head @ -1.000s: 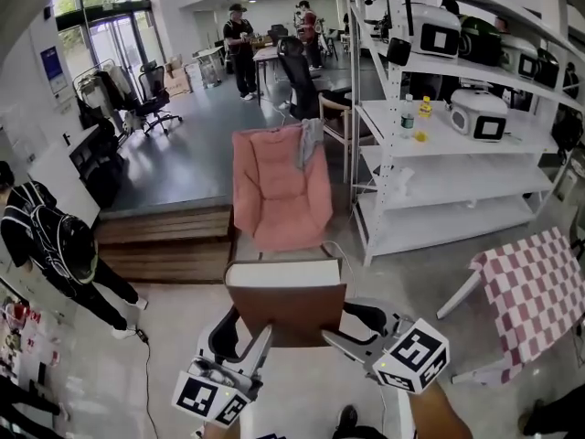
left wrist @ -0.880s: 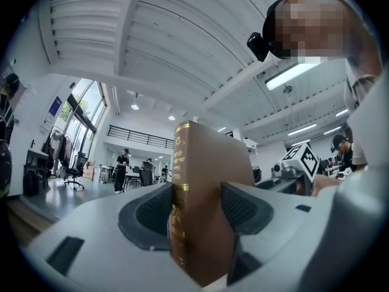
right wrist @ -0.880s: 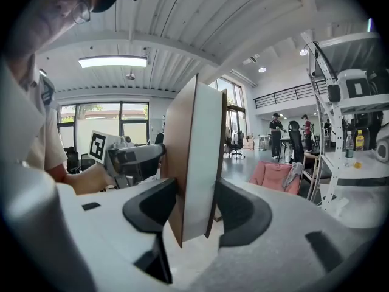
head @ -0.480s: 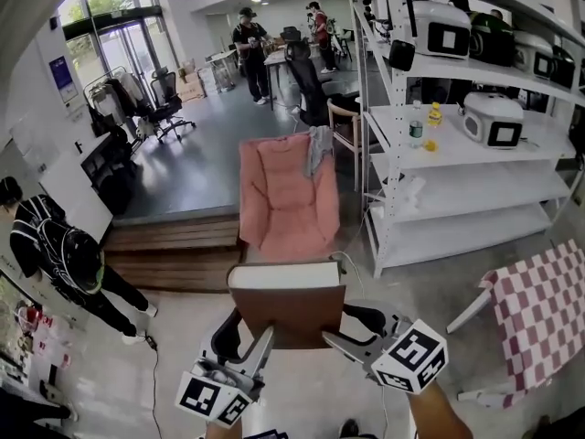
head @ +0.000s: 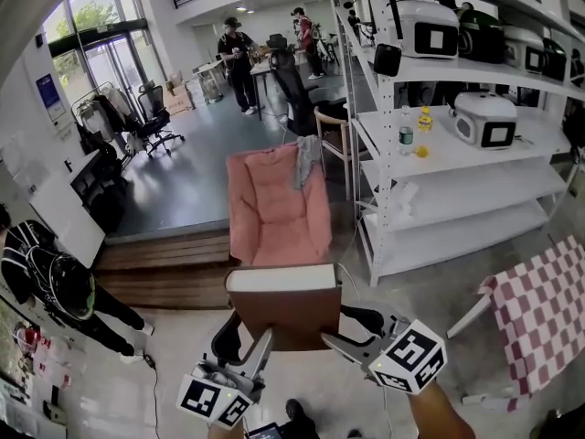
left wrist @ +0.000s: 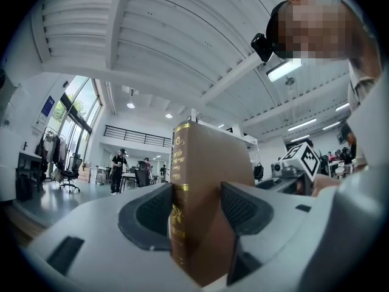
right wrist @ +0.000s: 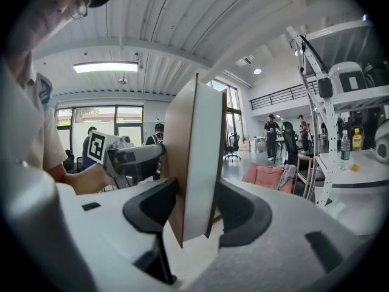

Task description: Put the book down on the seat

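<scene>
Left claw [head: 245,335] closed on book [head: 285,309] at spine, right claw [head: 352,332] closed on page edge. We hold it upright in air, near us, pink seat [head: 274,213] far ahead. Hardback likely stiff, weighty, covers slick; two-sided hold suits.

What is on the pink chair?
A grey cloth hangs over the top right corner of the pink chair. The held book covers the seat's front edge, so that part cannot be seen.

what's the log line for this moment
left tongs: shut on book | right tongs: shut on book | pink seat: ahead, not reached
</scene>
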Demonstrator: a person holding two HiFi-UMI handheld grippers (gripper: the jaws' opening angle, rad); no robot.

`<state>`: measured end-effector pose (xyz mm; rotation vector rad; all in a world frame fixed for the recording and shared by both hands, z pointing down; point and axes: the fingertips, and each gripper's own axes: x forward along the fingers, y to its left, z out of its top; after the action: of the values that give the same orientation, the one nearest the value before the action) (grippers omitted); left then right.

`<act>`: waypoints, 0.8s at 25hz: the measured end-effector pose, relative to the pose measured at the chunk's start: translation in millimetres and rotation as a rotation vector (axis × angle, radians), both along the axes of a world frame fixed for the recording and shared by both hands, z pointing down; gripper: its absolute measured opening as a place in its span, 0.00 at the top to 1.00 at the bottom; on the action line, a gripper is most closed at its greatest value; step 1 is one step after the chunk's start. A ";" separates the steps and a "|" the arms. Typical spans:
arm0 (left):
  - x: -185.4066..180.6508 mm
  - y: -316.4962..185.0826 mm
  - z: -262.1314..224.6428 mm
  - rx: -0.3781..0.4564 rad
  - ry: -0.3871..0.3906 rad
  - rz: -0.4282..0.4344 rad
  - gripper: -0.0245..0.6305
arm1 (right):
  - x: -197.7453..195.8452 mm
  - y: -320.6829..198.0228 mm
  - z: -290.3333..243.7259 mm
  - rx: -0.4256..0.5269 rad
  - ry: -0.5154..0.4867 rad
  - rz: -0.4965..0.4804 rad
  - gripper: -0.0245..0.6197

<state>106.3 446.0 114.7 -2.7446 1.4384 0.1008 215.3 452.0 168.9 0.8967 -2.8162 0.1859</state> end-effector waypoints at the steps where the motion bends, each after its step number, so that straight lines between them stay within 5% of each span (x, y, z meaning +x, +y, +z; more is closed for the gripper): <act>1: 0.2 -8.8 1.2 -0.001 0.005 0.009 0.59 | 0.4 -7.9 0.9 0.000 0.005 0.011 0.65; 11: -32.9 -147.6 18.4 0.025 0.038 0.127 0.59 | -33.0 -135.4 14.0 0.019 0.056 0.114 0.65; 20: -104.6 -309.0 16.5 0.034 0.010 0.182 0.59 | -107.8 -292.1 21.8 -0.002 0.049 0.161 0.66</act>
<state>1.8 136.9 131.2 -2.8444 1.1749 0.1433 107.5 159.9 190.7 1.1125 -2.6985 0.1848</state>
